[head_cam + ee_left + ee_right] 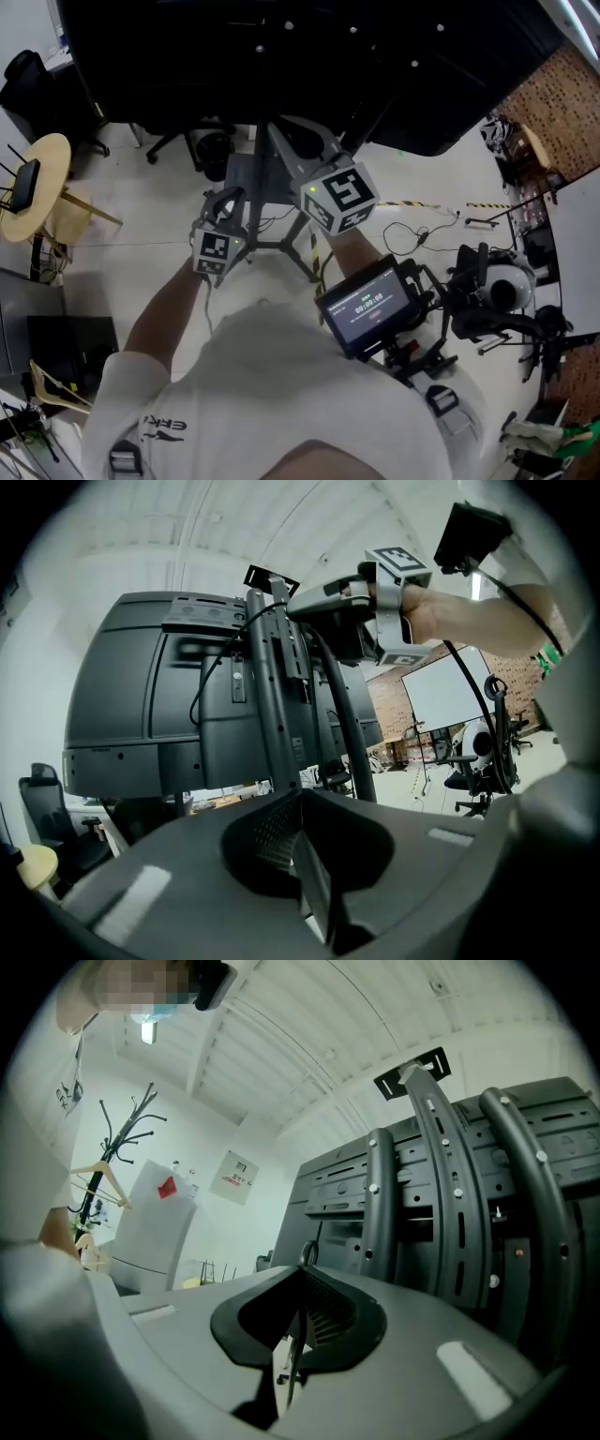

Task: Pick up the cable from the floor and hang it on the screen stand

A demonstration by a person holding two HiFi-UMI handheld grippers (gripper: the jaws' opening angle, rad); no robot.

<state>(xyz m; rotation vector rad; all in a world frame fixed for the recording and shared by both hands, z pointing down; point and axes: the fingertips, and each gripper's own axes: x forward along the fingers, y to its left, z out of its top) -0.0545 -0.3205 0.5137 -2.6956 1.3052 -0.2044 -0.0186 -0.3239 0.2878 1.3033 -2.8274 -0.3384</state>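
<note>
With the left gripper (298, 803) clenched on nothing, only the right gripper (300, 1277) pinches a thin loop of the cable (307, 1252) at its tips, the stand (441, 1194) at 2 o'clock, so a snag on those posts could tug it free.

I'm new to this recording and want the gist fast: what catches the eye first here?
The huge black screen on its grey screen stand fills the top of the head view, right in front of the person. Both grippers are held level toward its back: the right gripper is shut on a thin cable loop, and the left gripper is shut and empty.
</note>
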